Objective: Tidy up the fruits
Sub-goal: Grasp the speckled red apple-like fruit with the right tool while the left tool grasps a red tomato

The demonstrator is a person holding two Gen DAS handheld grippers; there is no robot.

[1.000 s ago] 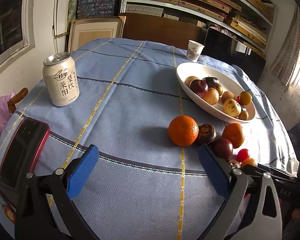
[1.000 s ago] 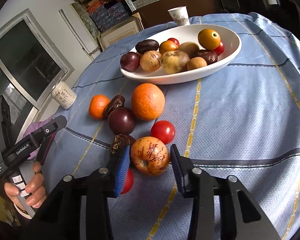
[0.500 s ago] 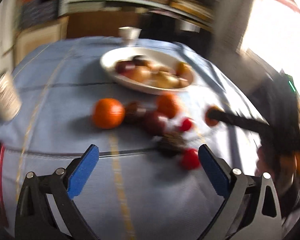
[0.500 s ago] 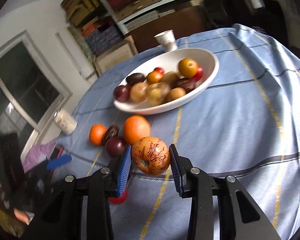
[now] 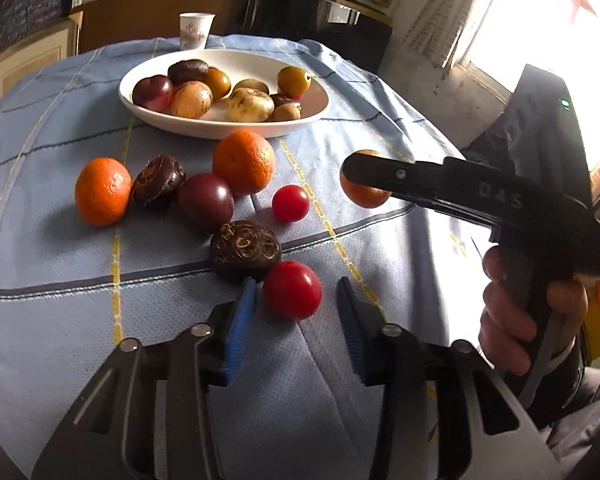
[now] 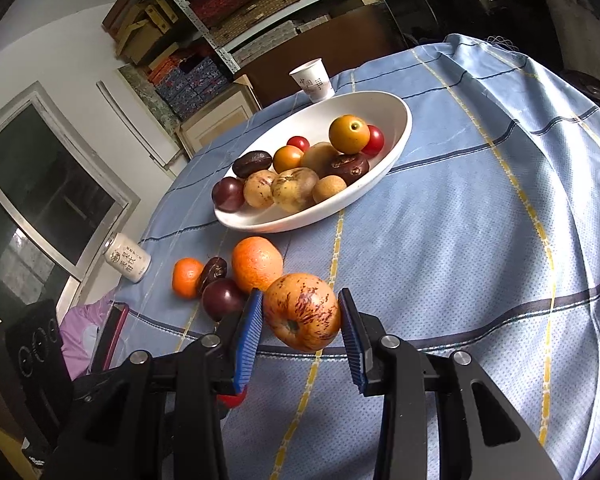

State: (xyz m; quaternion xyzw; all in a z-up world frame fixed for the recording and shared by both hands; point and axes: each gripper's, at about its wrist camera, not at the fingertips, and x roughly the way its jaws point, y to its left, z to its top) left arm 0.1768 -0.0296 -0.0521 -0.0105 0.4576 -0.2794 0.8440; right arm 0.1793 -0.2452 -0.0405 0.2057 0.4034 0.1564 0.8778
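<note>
A white oval bowl (image 5: 316, 114) (image 6: 396, 148) holds several fruits. Loose fruits lie in front of it: two oranges (image 5: 244, 162) (image 5: 102, 192), a dark plum (image 5: 206, 202), two brown knobbly fruits (image 5: 244, 250) (image 5: 158, 180) and two red tomatoes (image 5: 292, 290) (image 5: 290, 203). My left gripper (image 5: 296, 322) is open, its jaws on either side of the nearer tomato without touching it. My right gripper (image 6: 300, 328) is shut on a speckled orange-red apple (image 6: 302, 312) and holds it above the cloth. In the left wrist view the right gripper (image 5: 364, 176) shows from the side.
A drinks can (image 6: 126, 258) stands at the table's left edge. A paper cup (image 5: 196, 36) (image 6: 314, 80) stands behind the bowl. A red-edged phone (image 6: 112, 334) lies at the near left. The blue checked cloth (image 6: 480, 240) drops off at the right.
My right gripper closed on the apple and lifted it off the table. My left gripper swung right to the loose fruits and narrowed around the nearer tomato.
</note>
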